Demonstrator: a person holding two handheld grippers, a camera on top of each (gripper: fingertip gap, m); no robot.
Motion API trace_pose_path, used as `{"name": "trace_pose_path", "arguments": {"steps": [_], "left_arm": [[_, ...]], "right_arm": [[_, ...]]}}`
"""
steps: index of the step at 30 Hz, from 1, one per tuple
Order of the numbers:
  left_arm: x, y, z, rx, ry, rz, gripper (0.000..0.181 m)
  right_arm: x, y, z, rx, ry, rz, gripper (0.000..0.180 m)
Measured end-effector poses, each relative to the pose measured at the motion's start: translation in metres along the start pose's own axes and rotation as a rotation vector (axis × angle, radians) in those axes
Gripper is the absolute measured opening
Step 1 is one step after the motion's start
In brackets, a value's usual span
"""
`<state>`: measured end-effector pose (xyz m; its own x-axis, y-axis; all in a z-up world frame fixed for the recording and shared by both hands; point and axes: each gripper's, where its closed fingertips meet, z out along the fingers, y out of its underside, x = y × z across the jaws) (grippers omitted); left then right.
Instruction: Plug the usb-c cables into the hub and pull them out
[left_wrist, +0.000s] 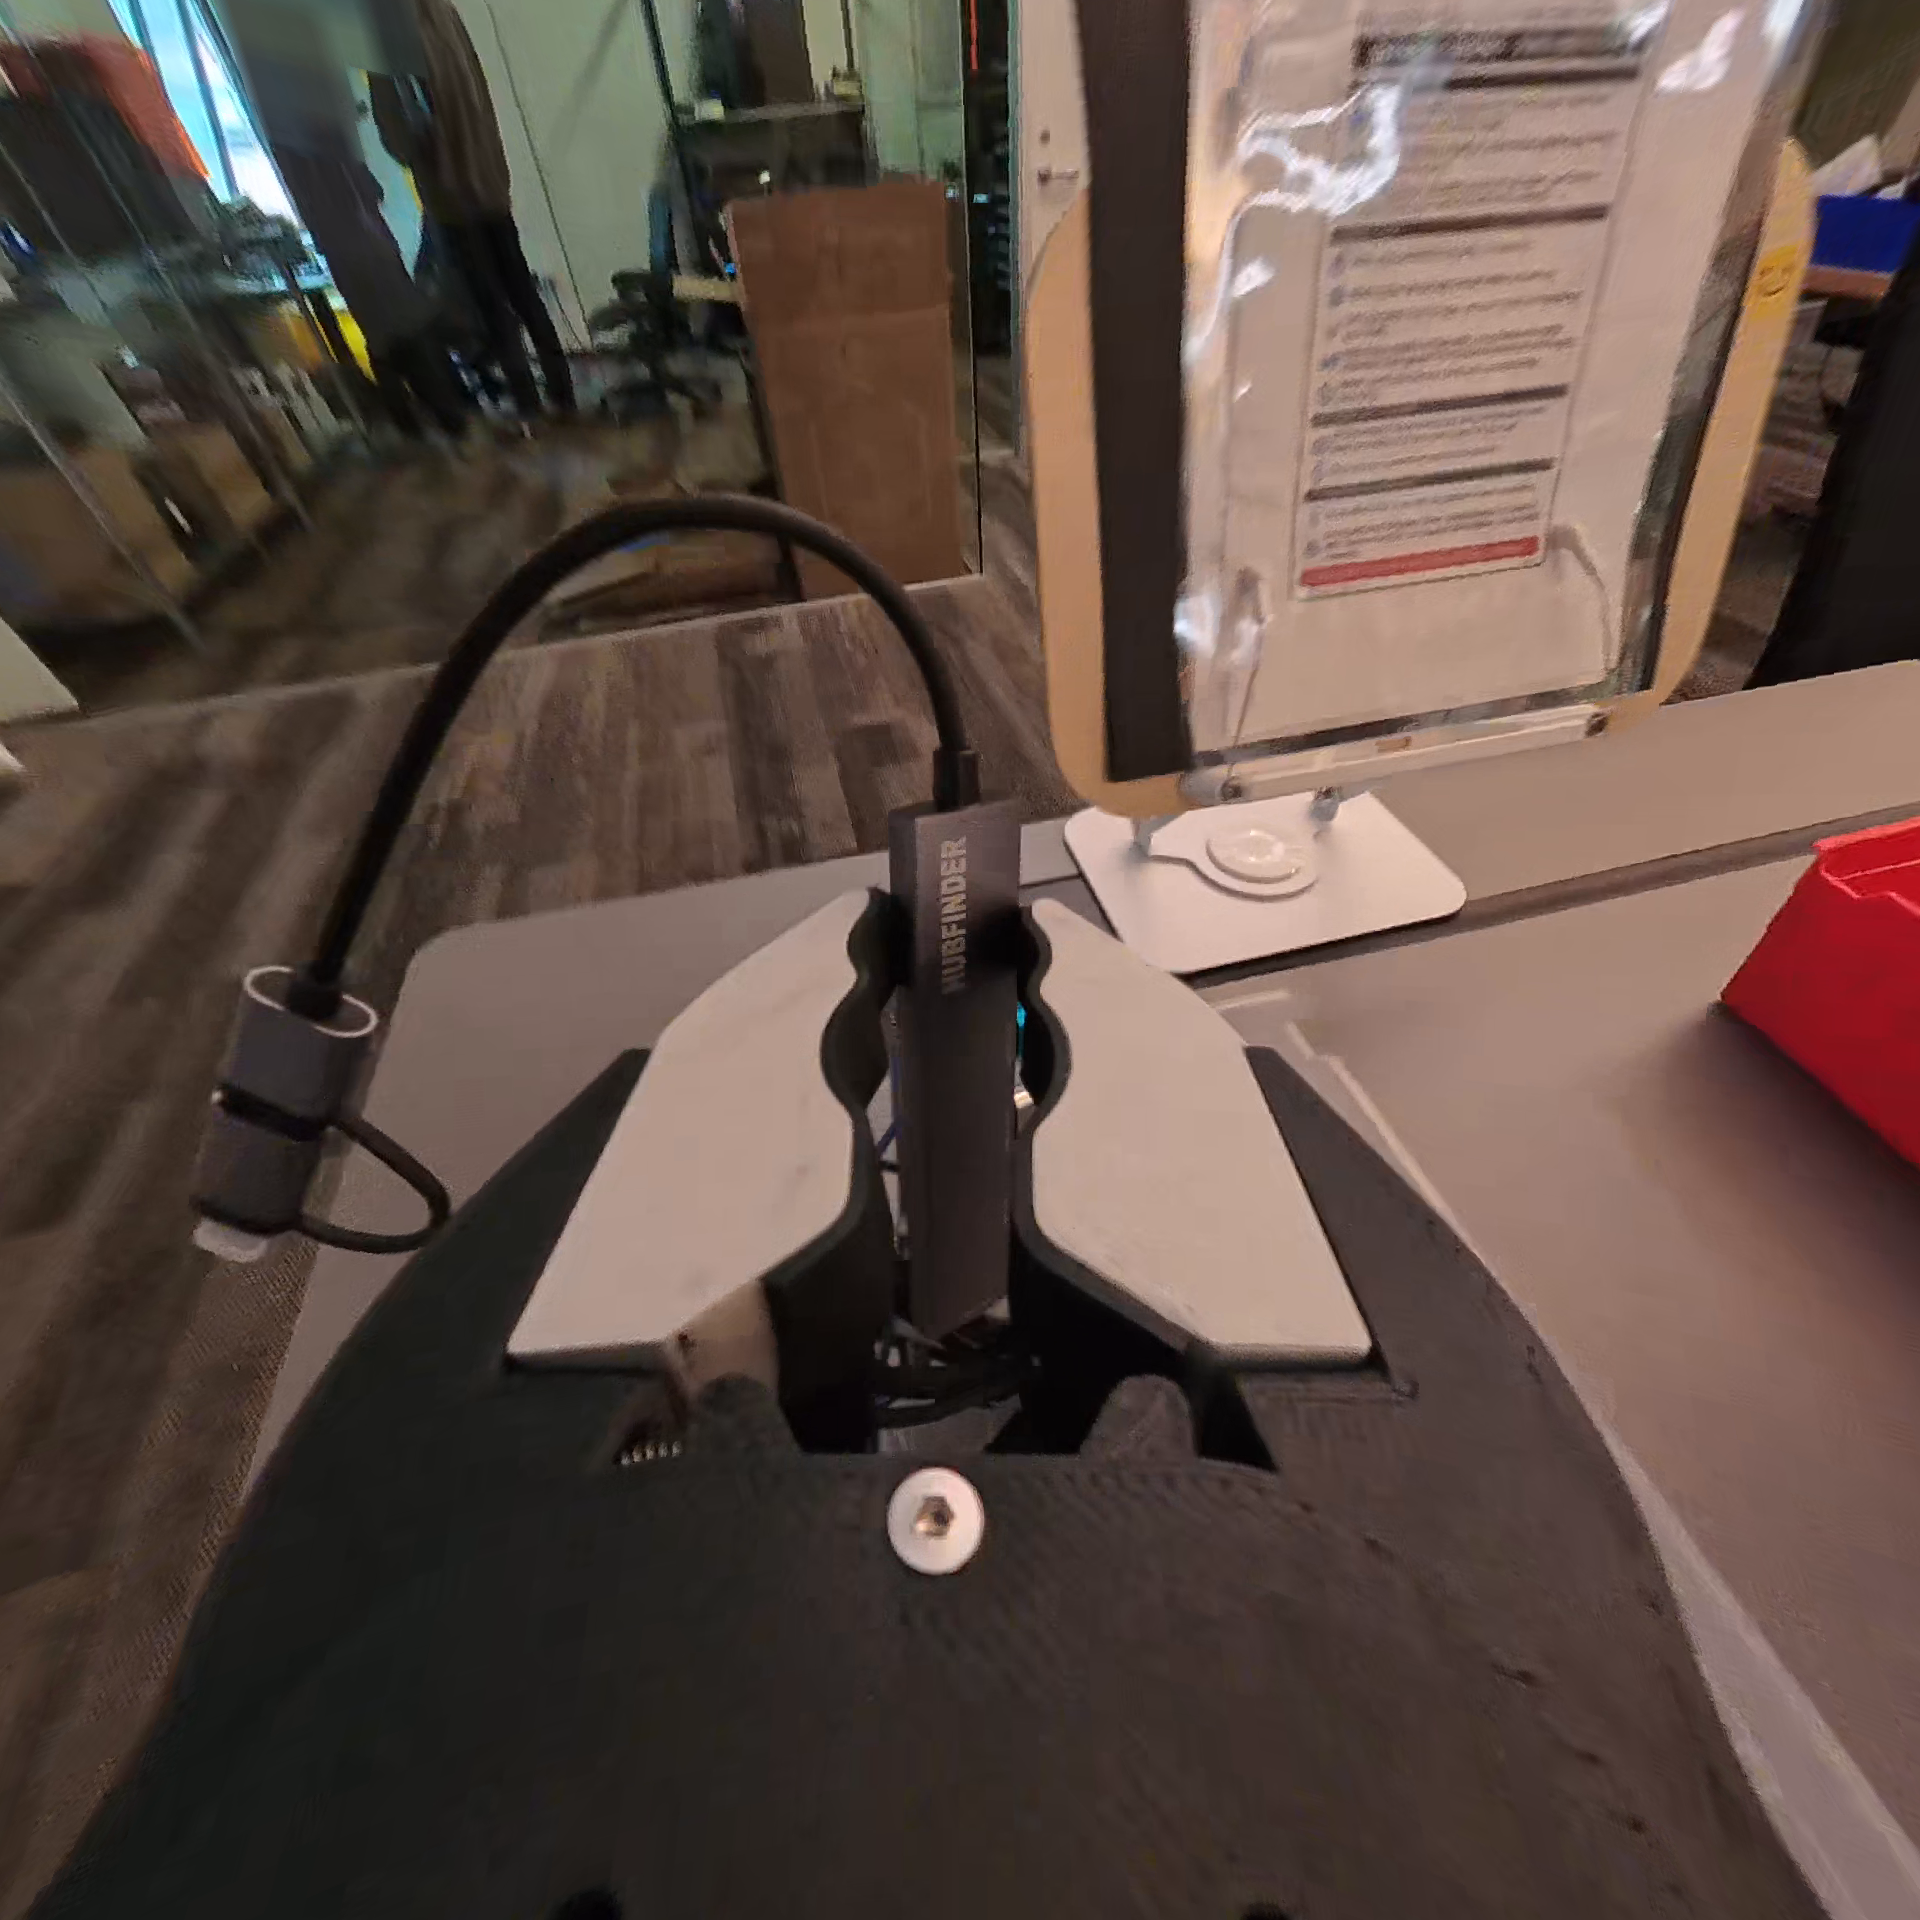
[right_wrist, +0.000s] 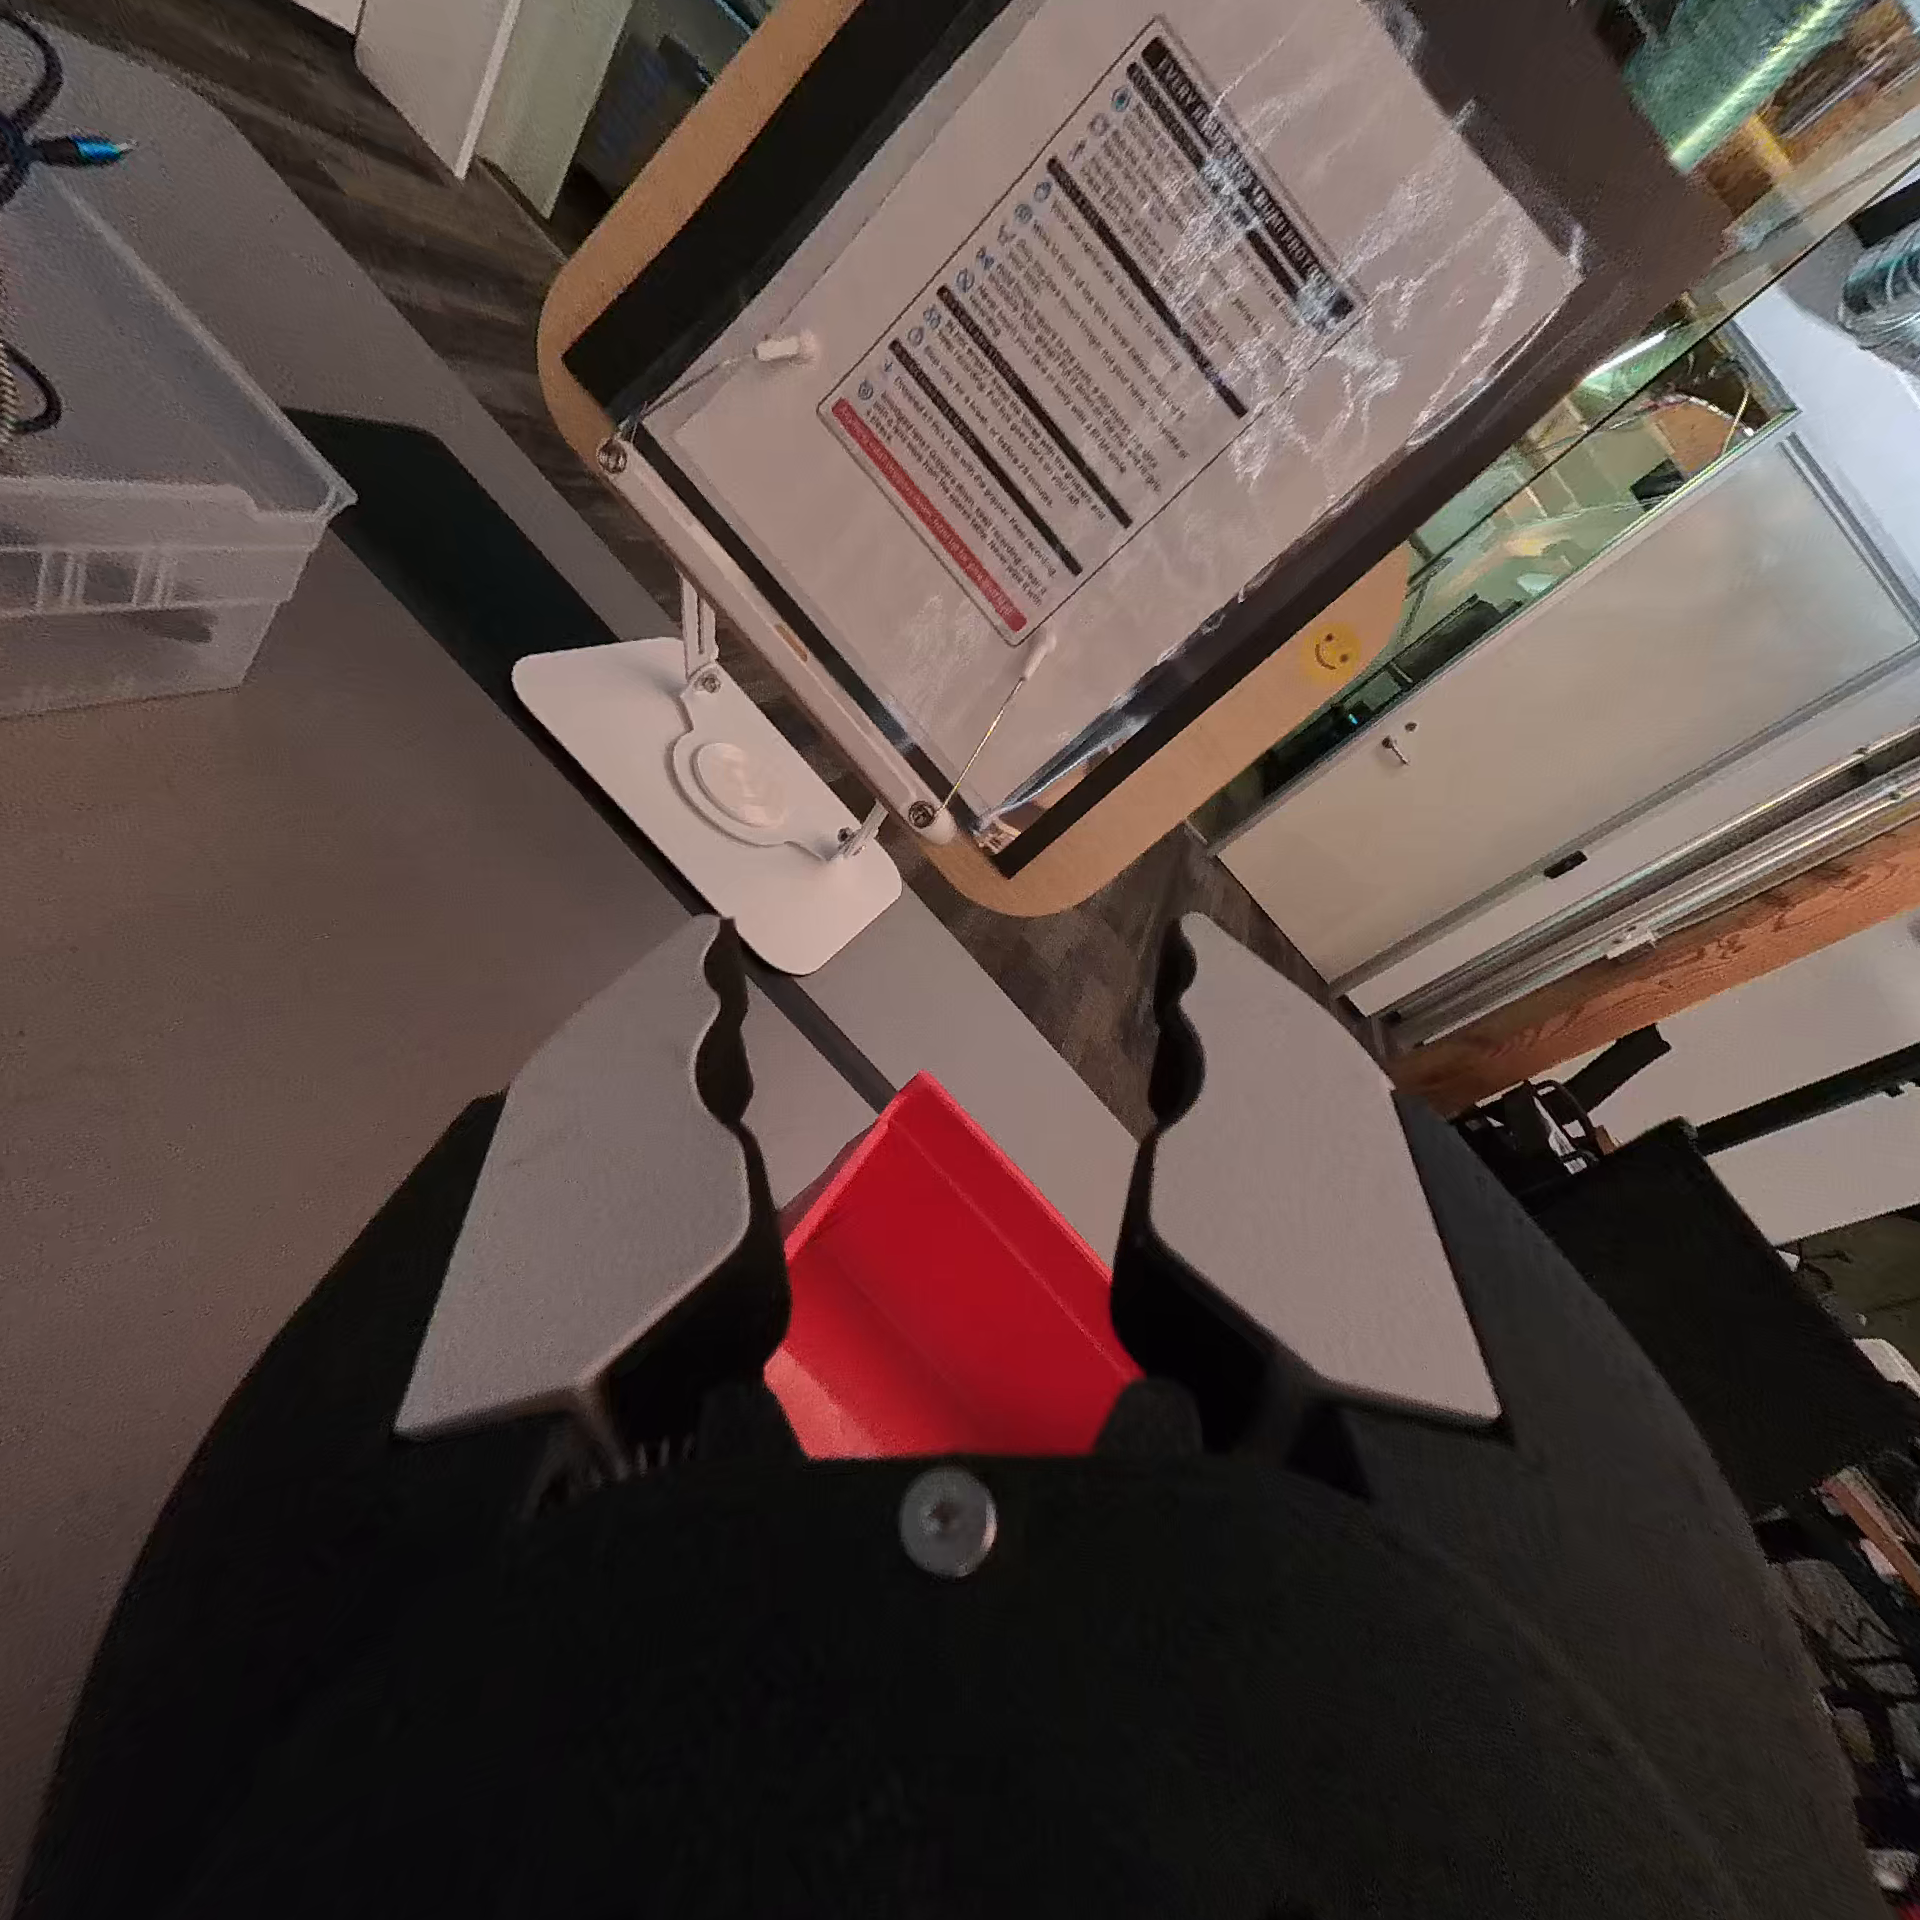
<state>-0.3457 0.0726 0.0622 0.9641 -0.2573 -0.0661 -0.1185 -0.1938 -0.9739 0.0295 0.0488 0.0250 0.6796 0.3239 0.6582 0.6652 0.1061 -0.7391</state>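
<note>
hub, slim dark grey metal bar (left_wrist: 954, 1049), clamped between jaws of left gripper (left_wrist: 951, 935), raised over grey table (left_wrist: 1558, 1091). its black cable (left_wrist: 582, 582) looped to grey plug adapter (left_wrist: 286, 1101). right gripper (right_wrist: 945, 956) jaws spread, nothing held, above red plastic bin (right_wrist: 935, 1278).

A framed printed sheet (left_wrist: 1444, 343) under clear plastic stands on a white stand base (left_wrist: 1262, 873) at the far edge of the grey table (left_wrist: 1558, 1195). A red bin (left_wrist: 1860, 997) sits on the table to the right of that base. In the right wrist view, a clear plastic box (right_wrist: 156, 499) lies left of the base, well apart. A brown cardboard sheet (left_wrist: 852, 384) stands on the floor beyond the table, left of the framed sheet.
</note>
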Motion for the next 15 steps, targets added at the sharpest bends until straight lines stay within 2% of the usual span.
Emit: {"name": "trace_pose_path", "arguments": {"steps": [7,15], "left_arm": [[0.041,-0.045,-0.039,0.155,-0.016,0.105,0.021],[0.085,-0.097,-0.113,0.432,0.058,0.152,0.020]], "right_arm": [[0.011,-0.005,-0.010,0.026,0.013,0.007,0.076],[0.014,-0.006,-0.012,0.029,0.013,0.005,0.076]]}}
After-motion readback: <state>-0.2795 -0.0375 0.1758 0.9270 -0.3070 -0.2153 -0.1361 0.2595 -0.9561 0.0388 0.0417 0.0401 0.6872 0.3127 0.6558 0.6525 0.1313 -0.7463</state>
